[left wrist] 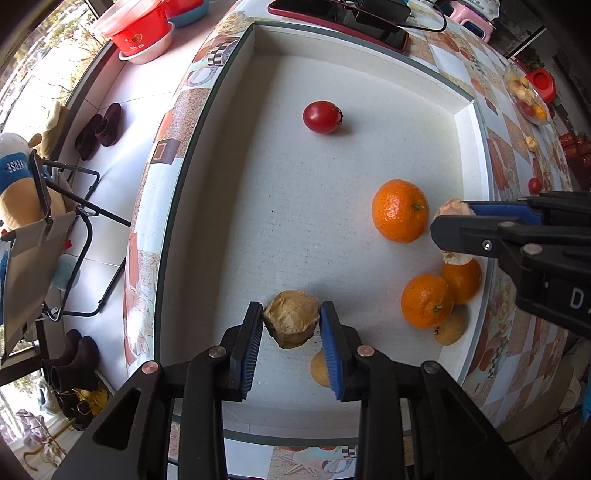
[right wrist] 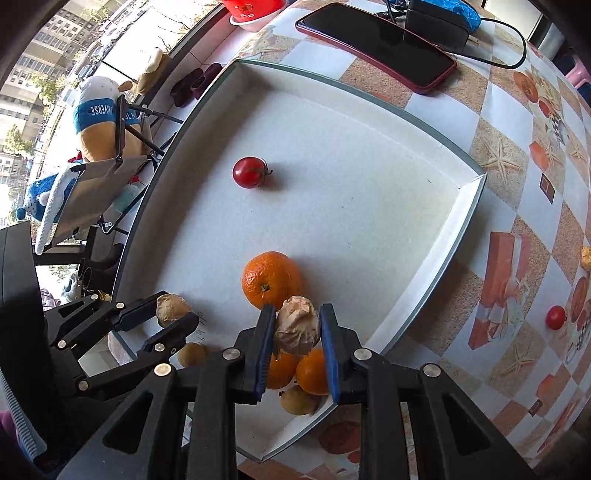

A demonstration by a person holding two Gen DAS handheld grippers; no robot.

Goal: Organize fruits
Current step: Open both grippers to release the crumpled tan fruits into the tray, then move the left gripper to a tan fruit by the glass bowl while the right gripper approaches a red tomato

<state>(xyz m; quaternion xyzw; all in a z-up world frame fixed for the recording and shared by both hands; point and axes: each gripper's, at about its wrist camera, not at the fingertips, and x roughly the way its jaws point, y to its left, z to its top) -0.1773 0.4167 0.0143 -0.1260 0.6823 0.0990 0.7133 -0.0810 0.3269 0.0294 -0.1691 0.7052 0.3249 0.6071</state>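
A shallow white tray [left wrist: 369,62] [right wrist: 369,103] lies on the patterned table. My left gripper [left wrist: 291,321] [right wrist: 173,314] is shut on a brown husked fruit [left wrist: 291,323] [right wrist: 171,308] over the tray's near edge. My right gripper [right wrist: 297,326] [left wrist: 452,218] is shut on a second husked fruit [right wrist: 297,325] [left wrist: 452,208] above a cluster of oranges. In the tray lie a red tomato [left wrist: 320,116] [right wrist: 249,172], a large orange [left wrist: 400,210] [right wrist: 271,278], two more oranges [left wrist: 426,301] [right wrist: 312,373] and small tan fruits [left wrist: 448,328] [right wrist: 299,400].
A phone in a red case [right wrist: 376,40] and a black charger with cable [right wrist: 436,18] lie beyond the tray. A second small tomato [right wrist: 555,316] and a glass fruit bowl [left wrist: 526,94] sit on the table to the right. The table edge drops off at left.
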